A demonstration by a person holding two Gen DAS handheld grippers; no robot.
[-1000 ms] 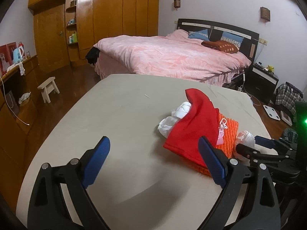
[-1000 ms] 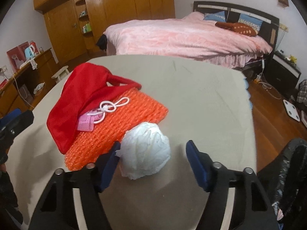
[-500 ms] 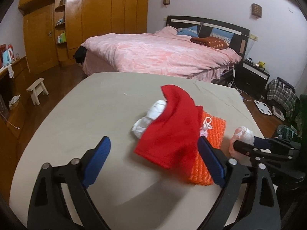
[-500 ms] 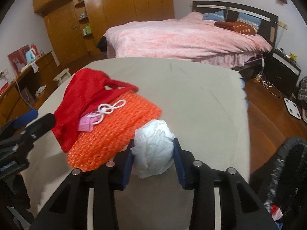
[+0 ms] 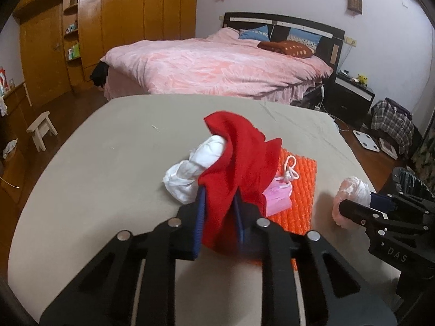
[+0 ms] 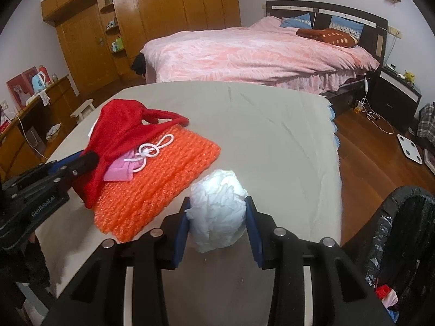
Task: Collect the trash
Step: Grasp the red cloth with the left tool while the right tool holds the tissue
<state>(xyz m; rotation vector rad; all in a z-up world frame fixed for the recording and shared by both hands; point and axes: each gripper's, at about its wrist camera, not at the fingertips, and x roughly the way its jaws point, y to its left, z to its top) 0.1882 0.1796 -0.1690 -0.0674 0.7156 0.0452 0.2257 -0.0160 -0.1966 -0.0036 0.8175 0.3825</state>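
Trash here is split between both grippers. The right gripper (image 6: pixel 217 226) has its blue pads pressed against either side of a crumpled white wad (image 6: pixel 217 212), jaws drawn in to the wad's width, so it looks gripped firmly enough to lift; the wad sits on the table (image 6: pixel 272 141) just beside the near corner of the orange mat (image 6: pixel 168 179). The left gripper (image 5: pixel 218 217) has its jaws nearly together, pinching the near edge of the red cloth (image 5: pixel 239 160), which drapes over the mat's left side. Taking the cloth by its hem is probably meant to peel it off what it covers.

Outward from the mat: a pink mask (image 5: pixel 277 197) with a white cord (image 6: pixel 152 150) lies on top of it, partly under the cloth. A white bag (image 5: pixel 195 168) pokes out from beneath the cloth on the side away from the mat. A bin (image 6: pixel 402 233) lined in black plastic stands on the floor past the table edge to the mat's right, close to the right gripper, likely placed there so the wad has a short trip.

Readable writing: "GenRobot.AI" on the left gripper's body in the right view, and "DAS" on the right gripper's body in the left view.
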